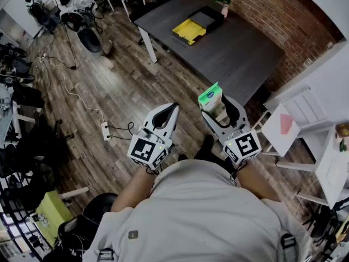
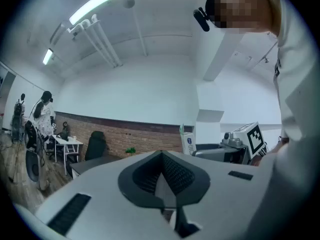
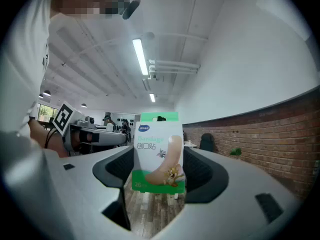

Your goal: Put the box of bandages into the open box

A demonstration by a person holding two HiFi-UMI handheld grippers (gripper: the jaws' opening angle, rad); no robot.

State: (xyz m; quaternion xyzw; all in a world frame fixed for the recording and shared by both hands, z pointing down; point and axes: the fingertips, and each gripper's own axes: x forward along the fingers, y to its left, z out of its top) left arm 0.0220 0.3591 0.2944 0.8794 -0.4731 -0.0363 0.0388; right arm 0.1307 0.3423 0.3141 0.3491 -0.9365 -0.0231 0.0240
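Note:
A white and green box of bandages (image 1: 211, 98) (image 3: 159, 151) stands upright between the jaws of my right gripper (image 1: 216, 107) (image 3: 160, 160), which is shut on it and holds it in the air over the wooden floor. My left gripper (image 1: 172, 110) (image 2: 162, 156) hangs beside it on the left, shut, with nothing in it. The open box (image 1: 189, 31), yellow inside with a black lid beside it, lies on the dark table (image 1: 240, 53) well ahead of both grippers. From the left gripper view the bandage box (image 2: 188, 140) shows off to the right.
A small potted plant (image 1: 222, 0) stands at the table's far edge by the brick wall. White furniture (image 1: 294, 127) is at the right. A power strip with a cable (image 1: 105, 130) lies on the floor at the left, and chairs and gear fill the far left.

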